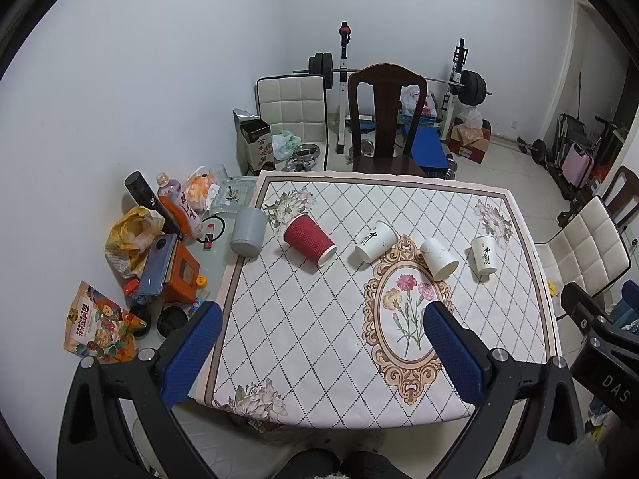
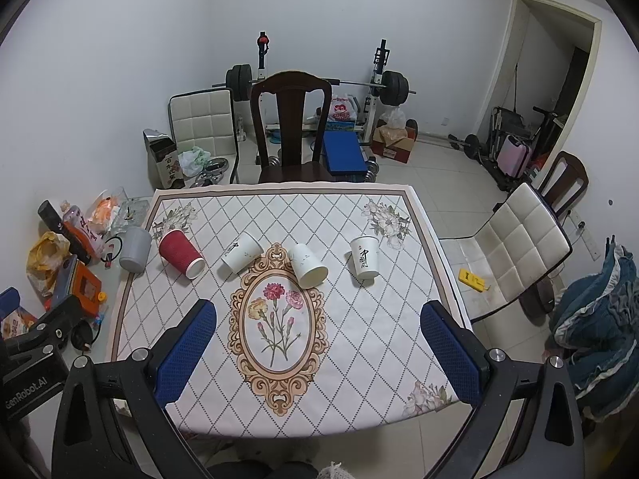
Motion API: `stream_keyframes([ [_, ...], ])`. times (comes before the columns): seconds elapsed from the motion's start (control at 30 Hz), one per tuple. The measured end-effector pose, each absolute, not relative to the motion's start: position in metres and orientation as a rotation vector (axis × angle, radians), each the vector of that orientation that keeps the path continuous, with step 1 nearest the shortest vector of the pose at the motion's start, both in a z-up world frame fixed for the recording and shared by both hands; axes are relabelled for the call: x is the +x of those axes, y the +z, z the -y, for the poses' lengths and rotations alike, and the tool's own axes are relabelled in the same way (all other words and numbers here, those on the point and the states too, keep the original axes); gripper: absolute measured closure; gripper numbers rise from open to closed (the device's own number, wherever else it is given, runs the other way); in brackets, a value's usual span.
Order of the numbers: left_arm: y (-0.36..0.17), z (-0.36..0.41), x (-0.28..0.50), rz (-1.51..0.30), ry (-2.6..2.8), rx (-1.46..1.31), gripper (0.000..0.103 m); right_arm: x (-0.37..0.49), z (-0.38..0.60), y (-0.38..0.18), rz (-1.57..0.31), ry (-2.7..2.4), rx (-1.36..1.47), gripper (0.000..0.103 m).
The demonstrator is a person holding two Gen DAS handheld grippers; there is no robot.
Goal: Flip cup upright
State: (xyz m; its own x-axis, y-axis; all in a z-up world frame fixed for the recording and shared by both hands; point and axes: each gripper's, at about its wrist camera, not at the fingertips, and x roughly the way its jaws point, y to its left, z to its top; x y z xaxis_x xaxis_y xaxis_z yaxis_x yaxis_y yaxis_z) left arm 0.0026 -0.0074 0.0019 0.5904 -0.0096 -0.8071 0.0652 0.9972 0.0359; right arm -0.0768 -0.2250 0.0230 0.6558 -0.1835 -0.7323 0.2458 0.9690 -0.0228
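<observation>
Here, the left gripper [image 1: 321,319] and right gripper [image 2: 318,317] are hovering spread wide and empty above the flower-printed tablecloth [image 2: 359,339]. Farther off, a ribbed red paper cup [image 1: 308,239] and three white paper cups [image 1: 374,242] are lying tipped in a row.

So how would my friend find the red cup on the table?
Start at the square table with the diamond-patterned cloth and look along the row of cups across its middle. The red ribbed paper cup is second from the left, between a grey plastic cup and a white paper cup. It is the only red one.
</observation>
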Motion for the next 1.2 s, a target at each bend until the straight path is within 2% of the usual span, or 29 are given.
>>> stream_keyframes([
  [1.2,0.016,0.003,0.001,-0.925,-0.043,0.057,0.0,-0.078,0.225,0.026,-0.82,-0.242,0.08,0.0],
])
